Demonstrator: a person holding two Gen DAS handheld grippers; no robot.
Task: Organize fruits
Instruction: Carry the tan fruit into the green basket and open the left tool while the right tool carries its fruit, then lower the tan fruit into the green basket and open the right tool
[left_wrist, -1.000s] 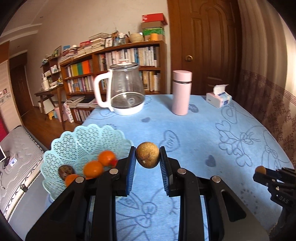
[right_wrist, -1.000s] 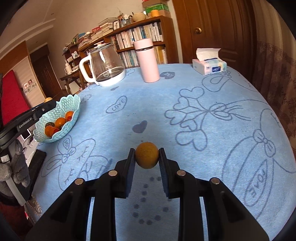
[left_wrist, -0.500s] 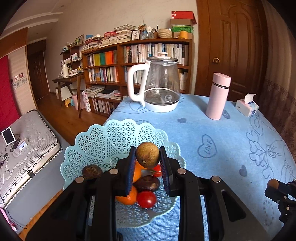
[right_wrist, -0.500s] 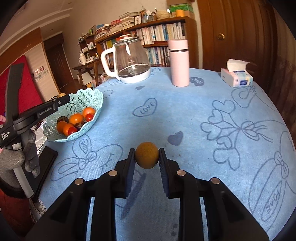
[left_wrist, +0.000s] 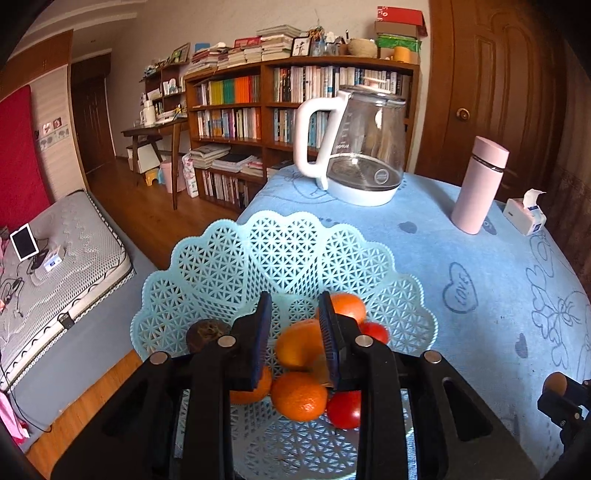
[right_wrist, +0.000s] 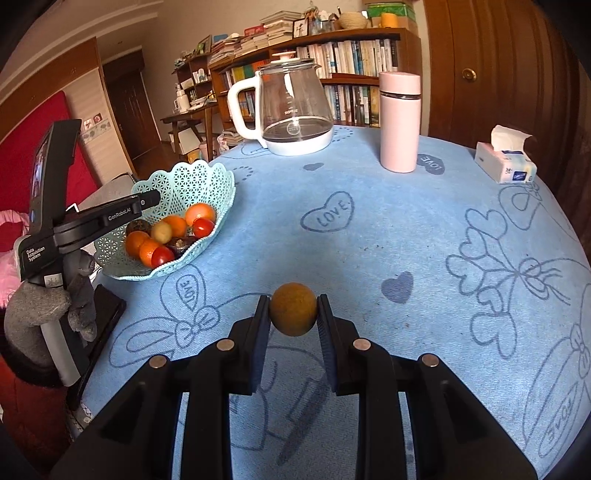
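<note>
While the left gripper (left_wrist: 293, 332) is hovering over the pale blue lattice basket (left_wrist: 229, 258) with its fingers parted and nothing between them, the right gripper (right_wrist: 292, 317) is pinching a brown round fruit (right_wrist: 292, 309) between its fingers, above the blue counter (right_wrist: 424, 240) and well apart from the basket (right_wrist: 192, 184). The basket is sitting near the counter's left edge and is holding oranges (left_wrist: 300, 396), red tomatoes (left_wrist: 344, 409), a dark wrinkled fruit (left_wrist: 207, 334) and a yellowish fruit (right_wrist: 161, 232) lying on top of the pile.

The step in hand looks like carrying the right gripper's fruit to the basket, and doing it well is mostly a matter of path and release. The left gripper is occupying the air above the pile, so it is worth lifting it up and back toward the person first, clear of the scalloped rim, to avoid a clash of the two tools. The right gripper should be travelling left with the fruit held level and the squeeze kept steady, since a round, firm-looking fruit could probably roll out of a loosened grip. Releasing low, over an open stretch of lattice at the far side of the bowl instead of onto the heap, should keep the fruit from bouncing, knocking a tomato, or rolling over the rim. The kettle (right_wrist: 293, 107), pink flask (right_wrist: 400, 122) and tissue box (right_wrist: 505, 162) are standing well away from that route.
</note>
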